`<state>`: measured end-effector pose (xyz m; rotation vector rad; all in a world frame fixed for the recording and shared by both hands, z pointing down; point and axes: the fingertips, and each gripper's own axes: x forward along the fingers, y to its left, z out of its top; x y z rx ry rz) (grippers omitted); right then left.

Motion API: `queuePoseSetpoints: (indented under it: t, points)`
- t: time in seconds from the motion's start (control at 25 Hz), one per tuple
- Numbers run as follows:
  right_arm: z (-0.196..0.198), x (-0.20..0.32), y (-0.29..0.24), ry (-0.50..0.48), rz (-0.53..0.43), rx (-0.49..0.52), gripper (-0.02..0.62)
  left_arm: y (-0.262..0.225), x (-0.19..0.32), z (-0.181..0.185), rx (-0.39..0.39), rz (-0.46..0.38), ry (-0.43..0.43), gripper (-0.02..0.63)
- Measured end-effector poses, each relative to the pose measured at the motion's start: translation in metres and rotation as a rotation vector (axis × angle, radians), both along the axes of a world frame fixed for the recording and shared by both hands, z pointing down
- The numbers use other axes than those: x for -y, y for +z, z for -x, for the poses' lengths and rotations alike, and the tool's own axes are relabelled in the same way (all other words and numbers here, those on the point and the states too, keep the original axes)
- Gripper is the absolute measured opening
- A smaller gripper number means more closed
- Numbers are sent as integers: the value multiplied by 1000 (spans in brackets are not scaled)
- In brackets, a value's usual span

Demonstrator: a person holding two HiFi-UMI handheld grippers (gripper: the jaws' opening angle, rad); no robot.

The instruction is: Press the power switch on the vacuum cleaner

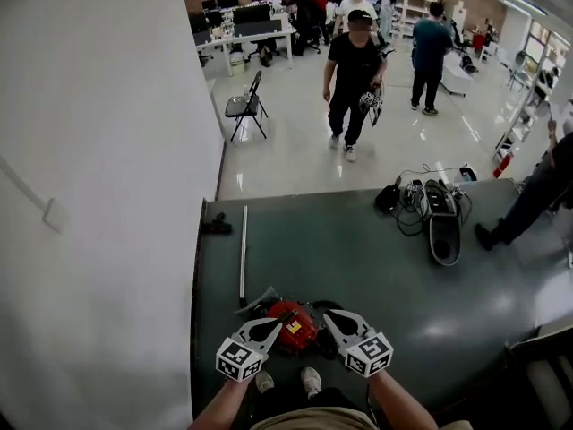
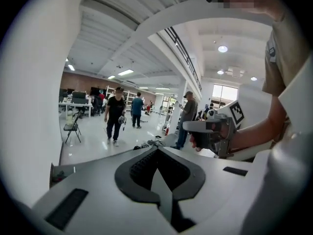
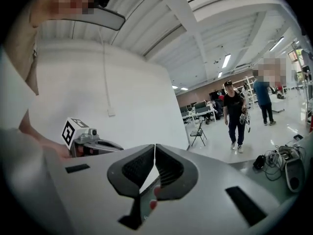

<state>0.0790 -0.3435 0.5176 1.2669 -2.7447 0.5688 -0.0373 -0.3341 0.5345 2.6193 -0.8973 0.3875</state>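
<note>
A person stands at the near edge of a dark green mat (image 1: 358, 267) with a two-jaw gripper in each hand. The red vacuum cleaner (image 1: 295, 323) lies on the mat just in front of the person's feet. In the head view it sits between the left gripper (image 1: 269, 326) and the right gripper (image 1: 335, 321), whose tips point inward at it from either side. Whether either tip touches it cannot be told. Both grippers have their jaws closed tip to tip, with nothing held. A metal tube (image 1: 243, 249) lies beyond on the left, and a grey machine (image 1: 443, 227) with cables sits far right.
</note>
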Motion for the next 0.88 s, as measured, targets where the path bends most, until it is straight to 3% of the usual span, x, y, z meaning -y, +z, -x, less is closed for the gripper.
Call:
queuePoseSetpoints:
  t: [0.24,0.44,0.6,0.88]
  points:
    - [-28,-22,-95,-16,-74,30,12,-89,-16,-32,-65,-132,68,6]
    - [-52,-35,-150,-27,-175,94,12,-130,-19,-39,-47,-242,91,6]
    - [-85,-42,-158,23,-216,48,12,-140,-16,-20,-53,-291,16,6]
    - [-189,-43,-116,266,-186,4,14,-134,-19,65,-69,-270,-169,6]
